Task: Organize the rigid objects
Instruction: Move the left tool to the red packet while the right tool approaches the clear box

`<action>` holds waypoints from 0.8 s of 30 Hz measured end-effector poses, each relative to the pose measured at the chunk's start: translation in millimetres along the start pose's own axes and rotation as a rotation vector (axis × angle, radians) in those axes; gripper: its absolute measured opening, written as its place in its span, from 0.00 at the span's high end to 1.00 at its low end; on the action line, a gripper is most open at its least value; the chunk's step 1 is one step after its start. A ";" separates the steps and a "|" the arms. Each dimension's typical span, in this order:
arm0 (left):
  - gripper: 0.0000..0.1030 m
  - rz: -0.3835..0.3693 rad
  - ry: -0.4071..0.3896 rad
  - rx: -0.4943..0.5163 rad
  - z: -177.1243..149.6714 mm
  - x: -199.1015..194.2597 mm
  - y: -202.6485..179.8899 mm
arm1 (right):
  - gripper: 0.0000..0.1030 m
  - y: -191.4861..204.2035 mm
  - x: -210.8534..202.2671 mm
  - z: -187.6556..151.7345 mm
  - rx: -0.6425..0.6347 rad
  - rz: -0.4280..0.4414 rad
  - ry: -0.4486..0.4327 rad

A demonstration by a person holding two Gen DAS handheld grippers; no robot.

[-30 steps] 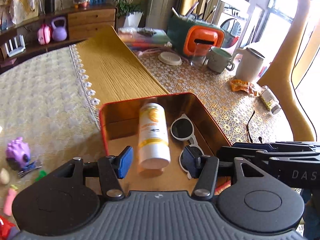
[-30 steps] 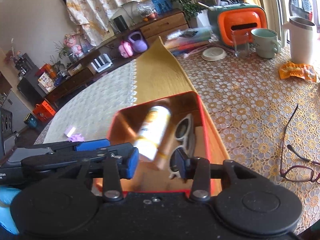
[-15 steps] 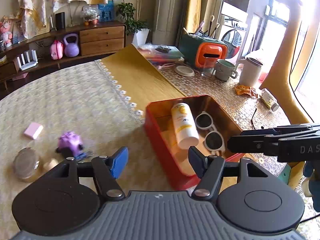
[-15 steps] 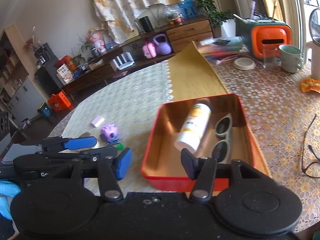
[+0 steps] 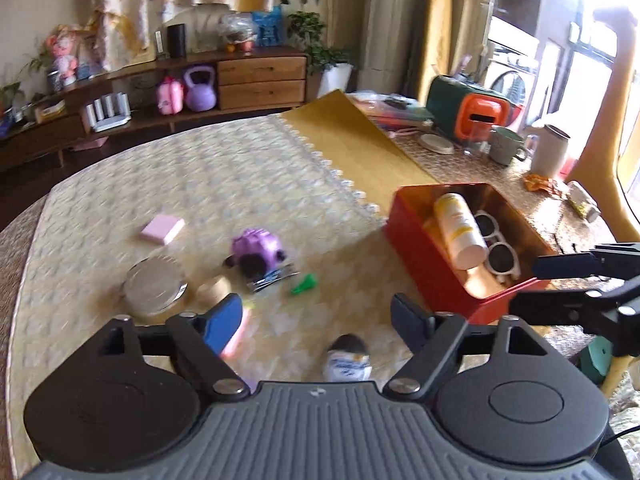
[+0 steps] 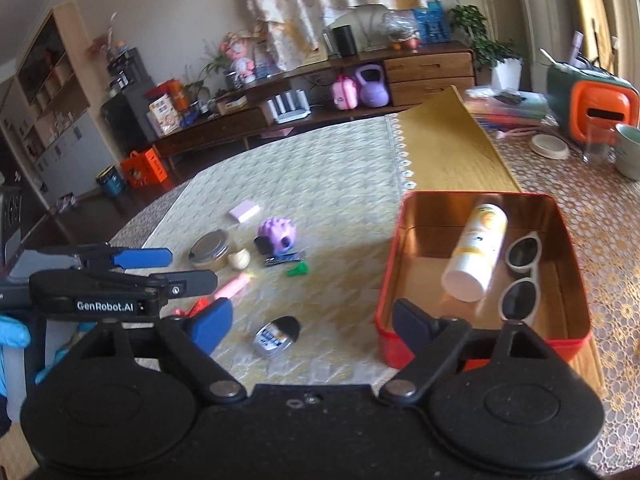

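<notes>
A red tin box [image 6: 576, 344] [image 5: 416, 252] holds a white and yellow bottle [image 6: 478, 254] [image 5: 458, 230] and white sunglasses [image 6: 520, 280] [image 5: 496, 244]. Left of it on the cloth lie a purple toy [image 6: 276, 234] [image 5: 256, 248], a round metal tin [image 6: 209, 245] [image 5: 154, 286], a pink block [image 6: 244, 213] [image 5: 162, 229], a green piece [image 6: 298, 270], a pink stick [image 6: 232, 286] and a small silver and black case [image 6: 276, 336] [image 5: 346, 356]. My left gripper [image 5: 316, 320] is open and empty above the small case. My right gripper [image 6: 312, 320] is open and empty near the box's front left corner.
A yellow mat [image 6: 448, 148] lies behind the box. At the back right stand an orange and green appliance [image 6: 600, 104], a glass, a mug [image 5: 506, 144] and a white jug [image 5: 550, 156]. A low cabinet with a purple kettlebell [image 6: 372, 86] stands beyond the table.
Both grippers have pulled back from the box and swung left toward the loose items. Both jaws have opened wider. The bottle and sunglasses stay in the box.
</notes>
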State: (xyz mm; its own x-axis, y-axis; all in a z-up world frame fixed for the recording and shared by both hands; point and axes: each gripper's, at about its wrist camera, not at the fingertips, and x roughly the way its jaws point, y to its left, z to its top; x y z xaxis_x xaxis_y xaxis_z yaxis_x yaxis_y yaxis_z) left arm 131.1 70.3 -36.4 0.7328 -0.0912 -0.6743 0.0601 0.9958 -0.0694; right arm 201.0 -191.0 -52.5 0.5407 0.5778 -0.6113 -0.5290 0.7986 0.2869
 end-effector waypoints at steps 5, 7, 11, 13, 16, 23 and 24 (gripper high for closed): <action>0.20 0.040 0.015 -0.044 -17.1 -1.5 27.0 | 0.01 21.9 8.9 -8.0 -0.081 0.003 -0.002; 0.20 0.059 0.022 -0.073 -23.9 -1.1 39.2 | 0.01 30.7 14.1 -11.1 -0.112 -0.001 0.005; 0.20 0.083 0.033 -0.127 -38.9 0.5 61.5 | 0.01 45.5 24.8 -16.4 -0.152 -0.009 0.020; 0.20 0.102 0.039 -0.137 -44.9 3.4 68.5 | 0.01 49.4 30.4 -18.2 -0.157 -0.008 0.023; 0.20 0.120 0.050 -0.142 -54.6 8.2 78.9 | 0.01 54.5 39.6 -20.9 -0.154 -0.007 0.034; 0.20 0.135 0.065 -0.163 -70.1 21.8 96.1 | 0.01 62.9 59.7 -27.9 -0.160 -0.003 0.074; 0.20 0.138 0.066 -0.160 -70.8 24.8 97.0 | 0.01 63.8 62.2 -28.2 -0.160 -0.004 0.079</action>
State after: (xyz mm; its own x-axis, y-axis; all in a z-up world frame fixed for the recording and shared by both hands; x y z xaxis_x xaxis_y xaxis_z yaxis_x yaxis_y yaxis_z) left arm 107.1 163.9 -111.9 0.6802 0.0402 -0.7319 -0.1497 0.9851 -0.0851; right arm 182.5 -108.9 -93.1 0.4931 0.5544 -0.6705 -0.6279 0.7602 0.1668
